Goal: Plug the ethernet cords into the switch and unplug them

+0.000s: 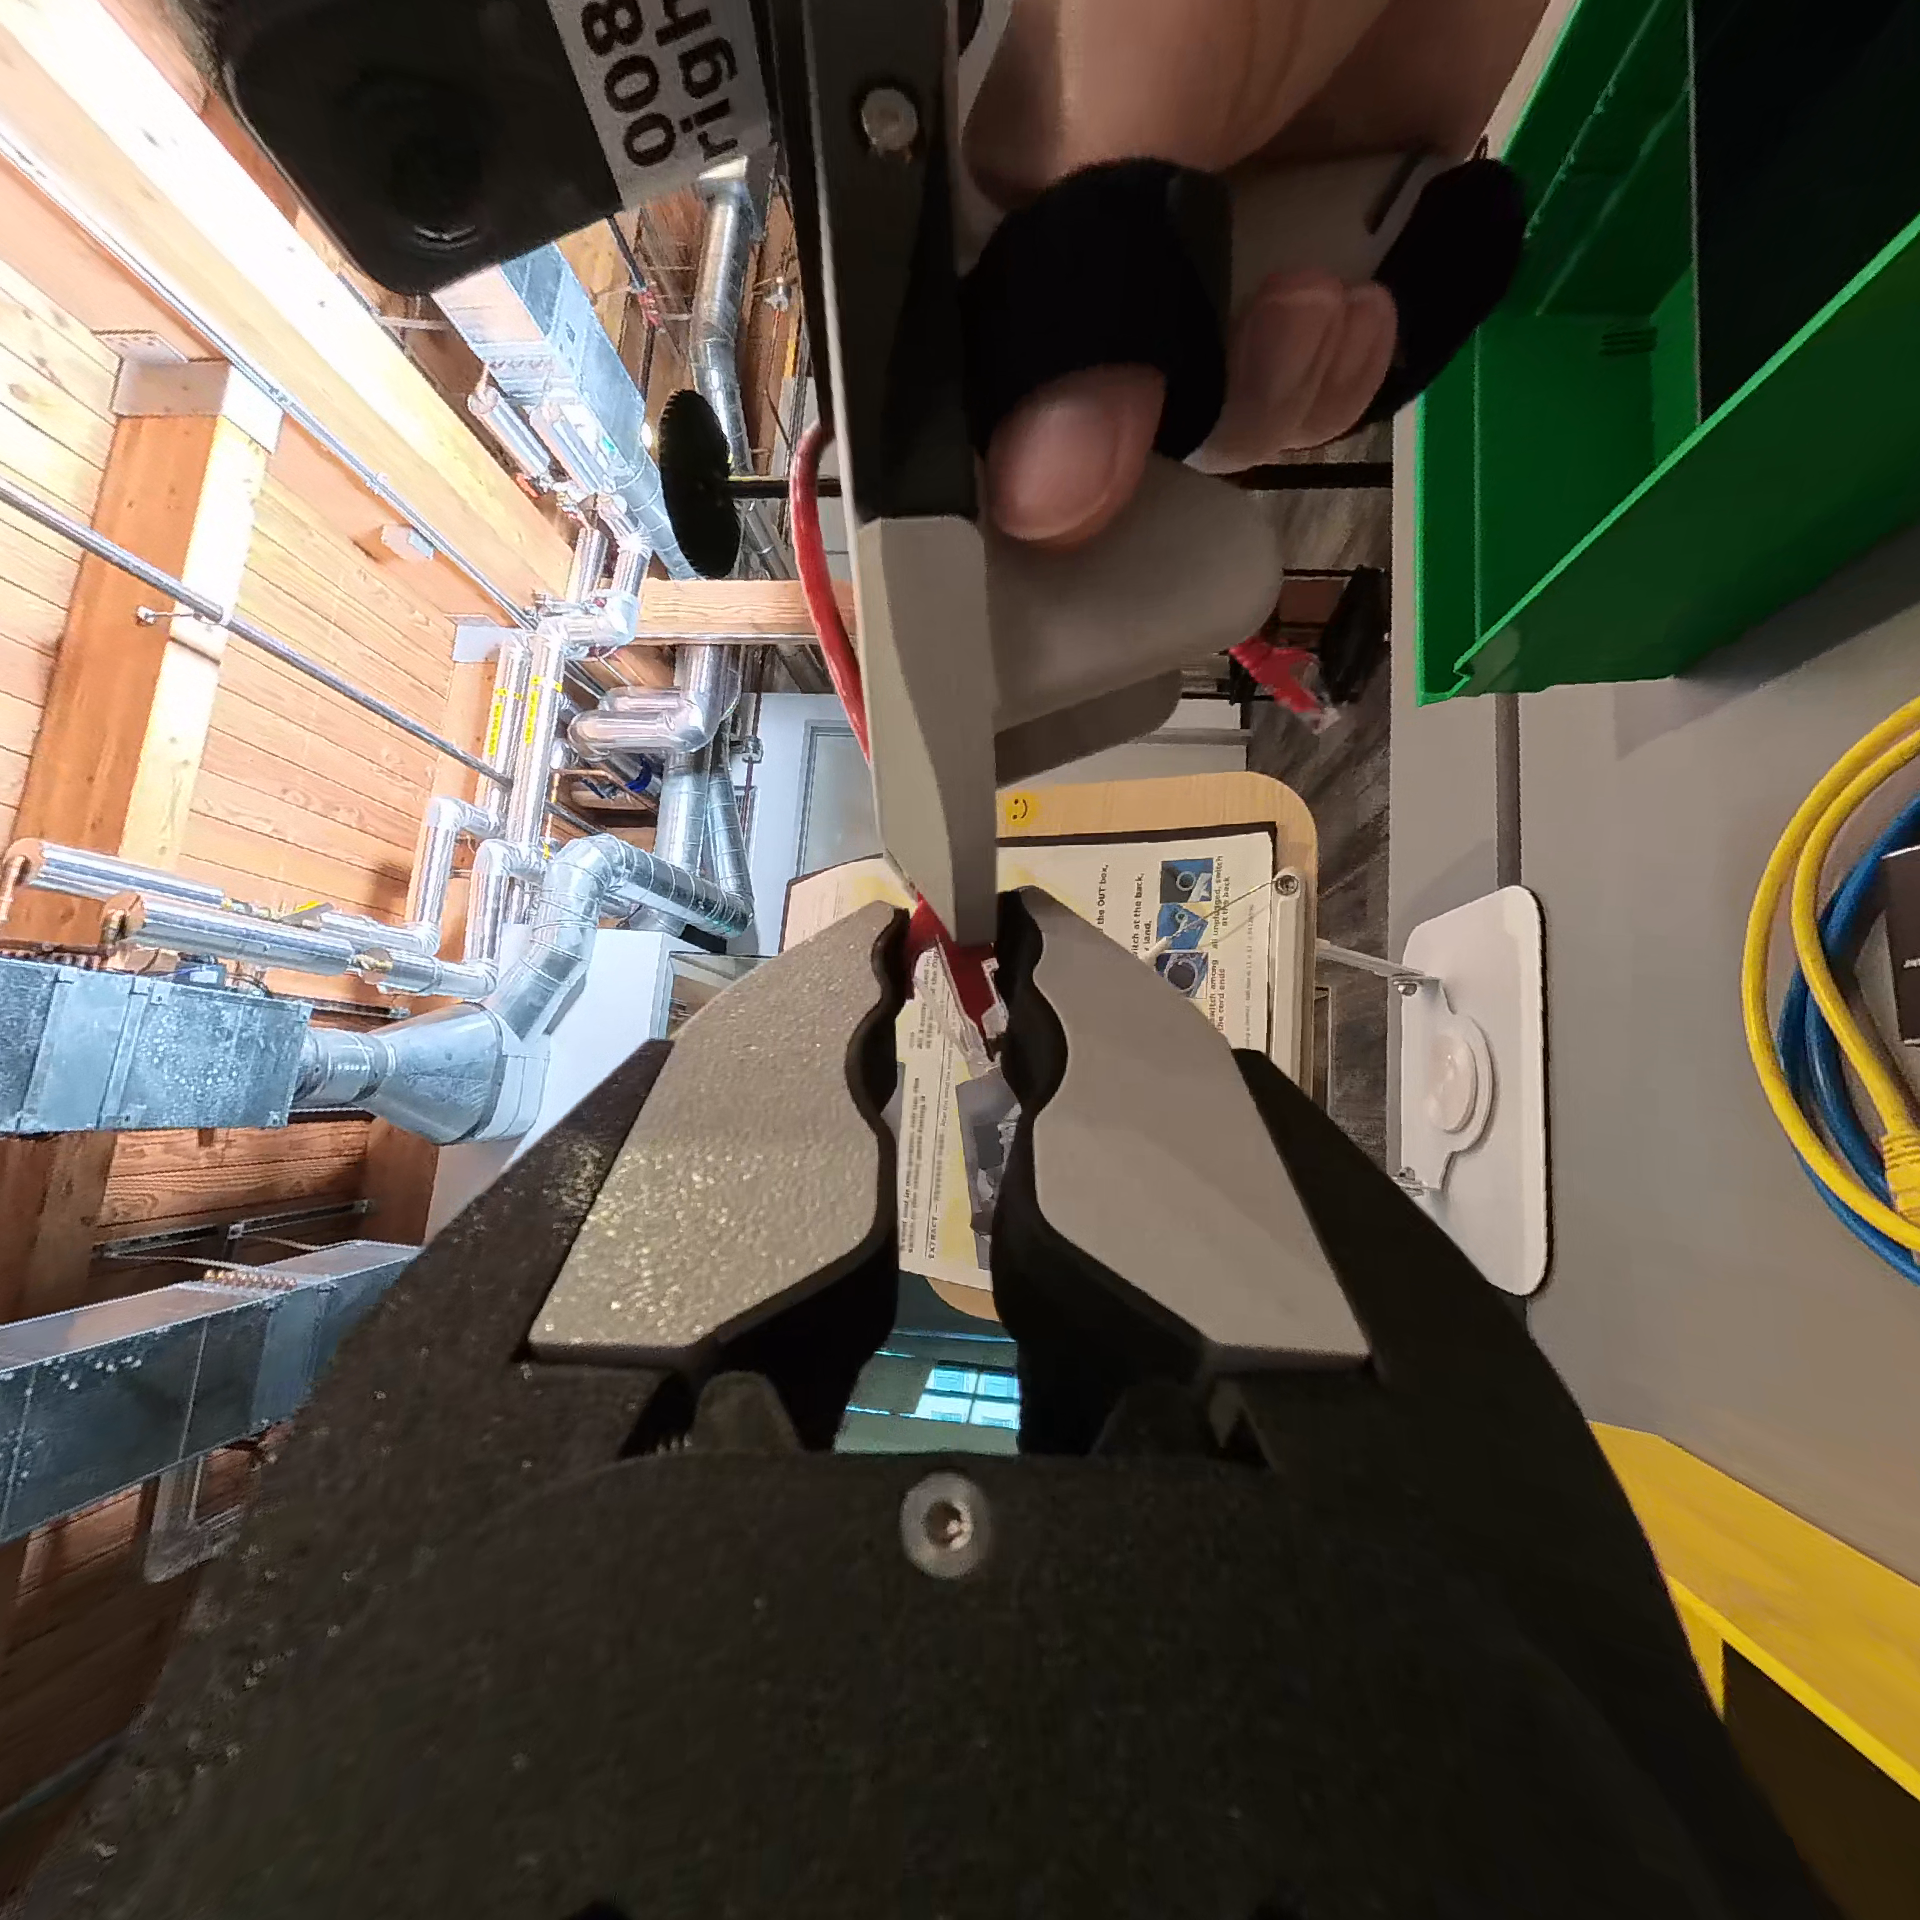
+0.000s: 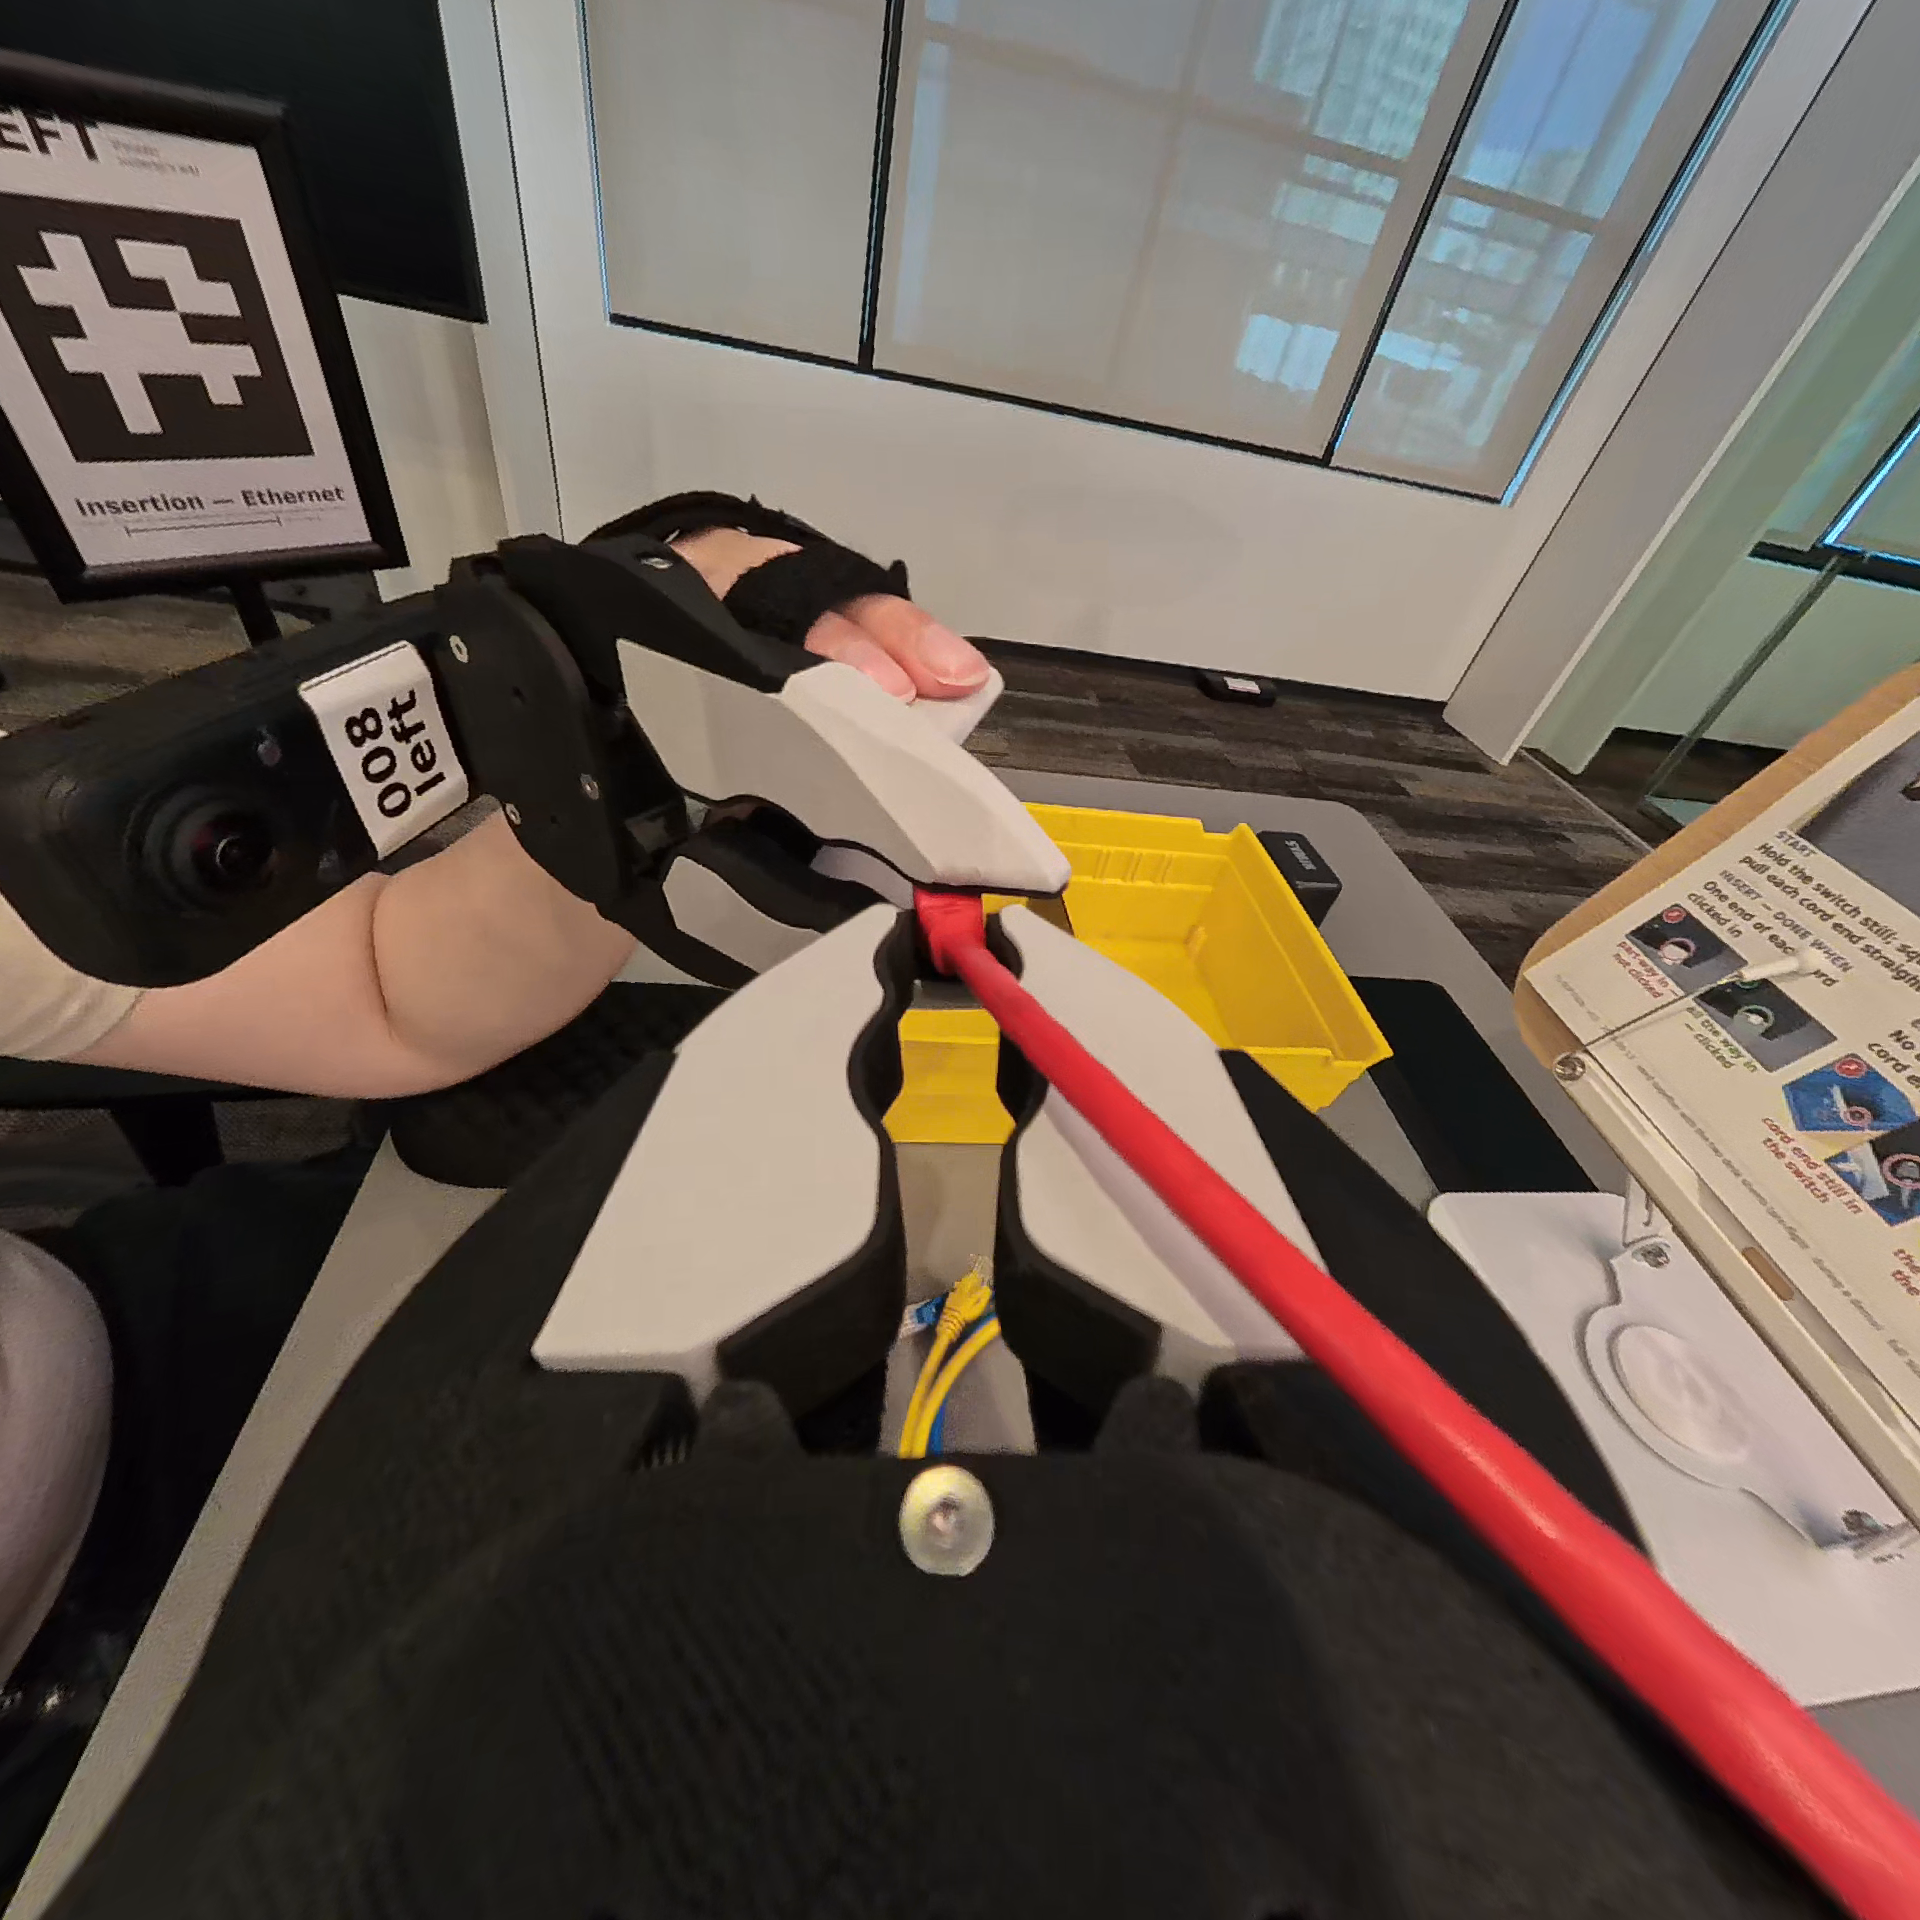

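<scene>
A red ethernet cord (image 2: 1299,1278) runs from the lower right up to its plug (image 2: 940,925), held in the air. My right gripper (image 2: 948,951) is shut on the cord's boot just behind the plug. My left gripper (image 1: 951,971) is shut on the same red plug (image 1: 961,982), whose clear tip shows between its pads. In the right wrist view the left gripper (image 2: 977,883) comes in from the left and meets mine tip to tip. Yellow and blue cords (image 1: 1808,997) lie coiled on the grey table beside a black box (image 1: 1896,956).
A green bin (image 1: 1662,416) and a yellow bin (image 2: 1195,935) stand on the table. A wooden instruction board (image 2: 1714,1039) on a white base (image 2: 1662,1371) is at the right. A framed marker sign (image 2: 156,312) stands at the back left. The cord's other red plug (image 1: 1283,675) hangs beyond. Less than 4 cm separates the two grippers' tips.
</scene>
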`<state>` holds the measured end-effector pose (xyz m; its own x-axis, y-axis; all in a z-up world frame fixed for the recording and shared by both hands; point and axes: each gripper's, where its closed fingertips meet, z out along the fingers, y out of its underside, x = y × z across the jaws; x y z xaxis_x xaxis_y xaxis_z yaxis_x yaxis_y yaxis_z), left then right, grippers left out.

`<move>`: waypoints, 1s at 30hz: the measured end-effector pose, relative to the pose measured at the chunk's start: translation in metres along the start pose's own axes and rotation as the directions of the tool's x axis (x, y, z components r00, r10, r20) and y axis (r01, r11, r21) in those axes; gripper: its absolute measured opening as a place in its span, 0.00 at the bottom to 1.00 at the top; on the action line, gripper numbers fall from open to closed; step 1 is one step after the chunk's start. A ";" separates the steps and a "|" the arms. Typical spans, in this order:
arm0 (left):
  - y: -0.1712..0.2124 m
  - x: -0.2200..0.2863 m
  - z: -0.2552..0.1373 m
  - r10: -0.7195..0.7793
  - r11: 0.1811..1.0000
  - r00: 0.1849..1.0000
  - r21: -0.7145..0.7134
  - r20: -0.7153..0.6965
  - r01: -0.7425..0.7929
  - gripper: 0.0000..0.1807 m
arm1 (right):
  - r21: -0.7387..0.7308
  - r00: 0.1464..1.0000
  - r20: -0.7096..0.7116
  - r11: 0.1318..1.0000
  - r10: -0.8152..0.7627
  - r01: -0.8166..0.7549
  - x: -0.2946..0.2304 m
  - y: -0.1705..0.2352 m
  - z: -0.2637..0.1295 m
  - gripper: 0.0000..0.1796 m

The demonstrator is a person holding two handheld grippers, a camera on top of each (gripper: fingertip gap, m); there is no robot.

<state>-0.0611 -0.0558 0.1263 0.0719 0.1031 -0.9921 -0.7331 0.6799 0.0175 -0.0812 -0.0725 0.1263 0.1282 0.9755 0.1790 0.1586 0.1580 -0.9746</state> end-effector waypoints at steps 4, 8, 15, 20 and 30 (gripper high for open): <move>0.004 -0.001 -0.001 0.013 1.000 1.000 -0.020 -0.004 -0.013 0.08 | 0.009 1.000 -0.009 1.000 0.004 -0.004 0.002 -0.002 -0.003 0.07; 0.004 0.001 -0.002 0.013 1.000 1.000 -0.018 -0.016 -0.014 0.08 | 0.014 1.000 0.003 1.000 0.017 -0.017 0.003 -0.001 -0.004 0.07; 0.003 0.005 -0.003 0.029 1.000 0.999 -0.005 -0.037 -0.030 0.08 | 0.005 0.999 0.029 0.999 0.043 -0.043 0.001 0.002 -0.002 0.07; 0.004 0.009 -0.002 0.033 0.999 0.998 -0.004 -0.062 -0.033 0.08 | -0.011 0.996 0.046 0.997 0.075 -0.074 0.001 0.006 0.000 0.07; -0.001 0.019 -0.005 0.024 0.999 0.992 0.042 -0.125 -0.018 0.08 | -0.055 0.982 0.121 0.989 0.143 -0.137 -0.005 0.014 0.000 0.07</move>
<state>-0.0622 -0.0582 0.1068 -0.0308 0.0273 -0.9992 -0.7052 0.7079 0.0411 -0.0795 -0.0752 0.1120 0.0306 0.9993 0.0206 0.1929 0.0143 -0.9811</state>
